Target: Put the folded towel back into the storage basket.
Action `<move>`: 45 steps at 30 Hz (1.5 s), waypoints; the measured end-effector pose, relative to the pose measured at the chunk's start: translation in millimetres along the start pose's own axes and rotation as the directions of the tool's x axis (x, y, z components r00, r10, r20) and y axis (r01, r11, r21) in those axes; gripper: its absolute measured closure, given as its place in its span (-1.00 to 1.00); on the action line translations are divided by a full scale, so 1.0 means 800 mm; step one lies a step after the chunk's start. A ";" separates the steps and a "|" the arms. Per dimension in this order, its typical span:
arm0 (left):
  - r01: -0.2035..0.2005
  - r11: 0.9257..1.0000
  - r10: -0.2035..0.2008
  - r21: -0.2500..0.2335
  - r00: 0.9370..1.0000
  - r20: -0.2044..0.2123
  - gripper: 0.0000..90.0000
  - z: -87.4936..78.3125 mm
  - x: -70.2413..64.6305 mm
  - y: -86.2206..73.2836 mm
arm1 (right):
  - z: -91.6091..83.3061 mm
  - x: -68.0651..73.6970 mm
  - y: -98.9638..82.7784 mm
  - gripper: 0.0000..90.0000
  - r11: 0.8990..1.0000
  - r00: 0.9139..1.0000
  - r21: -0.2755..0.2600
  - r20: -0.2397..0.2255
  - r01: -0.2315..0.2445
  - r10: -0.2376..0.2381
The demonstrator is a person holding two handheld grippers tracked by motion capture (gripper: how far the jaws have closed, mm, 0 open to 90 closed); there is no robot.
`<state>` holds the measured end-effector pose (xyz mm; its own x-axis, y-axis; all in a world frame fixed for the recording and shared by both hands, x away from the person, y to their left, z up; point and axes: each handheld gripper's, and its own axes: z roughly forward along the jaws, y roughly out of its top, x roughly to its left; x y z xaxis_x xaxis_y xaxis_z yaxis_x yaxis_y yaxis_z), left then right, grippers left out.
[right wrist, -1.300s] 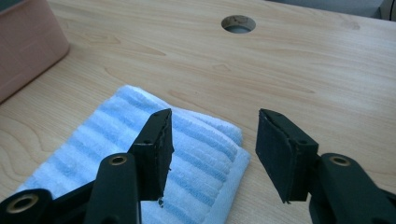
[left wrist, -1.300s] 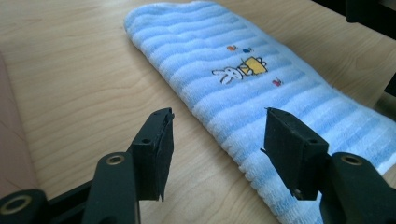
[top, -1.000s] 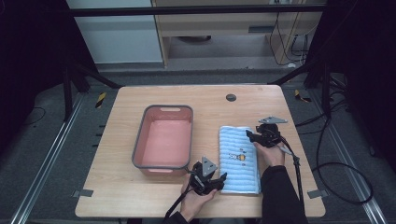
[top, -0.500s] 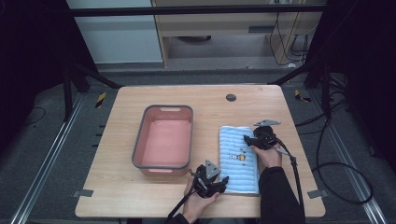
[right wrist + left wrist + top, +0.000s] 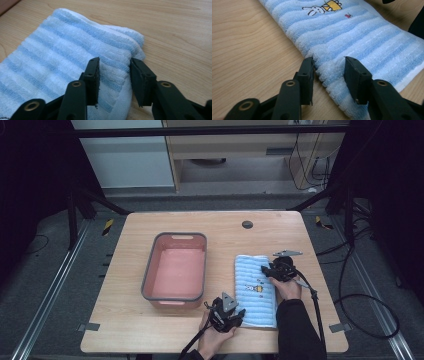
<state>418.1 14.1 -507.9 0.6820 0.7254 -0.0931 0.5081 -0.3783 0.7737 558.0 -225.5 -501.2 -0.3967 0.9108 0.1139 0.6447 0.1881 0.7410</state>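
Jaws on the left gripper (image 5: 328, 75) have just been closing, pinching a bunched fold at the near corner of the blue striped towel (image 5: 352, 35); that close view also catches the little rabbit embroidery (image 5: 315, 10). Right gripper (image 5: 113, 75) has been closing too, squeezing the towel's far corner. From the high view, the towel lies flat right of the pink tub (image 5: 176, 270), both hands low, forearms coming from the table (image 5: 125, 335) edge

No readable text, towel (image 5: 352, 37) shows embroidered picture only
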 end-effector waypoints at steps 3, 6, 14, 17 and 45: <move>0.016 1.000 -0.016 0.000 1.000 0.010 0.49 0.001 0.000 0.001 | 0.000 0.002 0.000 0.61 1.000 1.000 -0.002 -0.012 0.008 -0.008; 0.034 0.999 -0.034 0.001 0.999 0.022 0.63 0.003 0.000 0.002 | -0.001 0.004 0.000 0.72 1.000 1.000 0.000 -0.020 0.007 -0.007; 0.036 0.999 -0.035 -0.005 0.999 0.015 0.83 0.001 -0.002 0.003 | -0.002 0.004 0.001 0.83 1.000 0.999 -0.004 -0.031 -0.014 0.014; 0.040 0.999 -0.039 -0.016 0.999 0.022 0.86 -0.002 -0.001 0.003 | -0.009 0.004 0.003 0.83 0.999 0.999 -0.024 -0.039 -0.026 0.025; -0.004 0.980 0.009 -0.197 1.000 0.026 0.87 -0.109 0.023 0.068 | -0.110 0.066 0.092 0.84 0.959 0.998 -0.277 -0.001 0.053 -0.055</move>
<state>412.5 57.2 -412.6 0.7001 0.7068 -0.1020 0.3918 -0.2608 0.8823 527.0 -195.9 -382.7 -0.4322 0.8988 0.0736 0.4166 0.1266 0.9003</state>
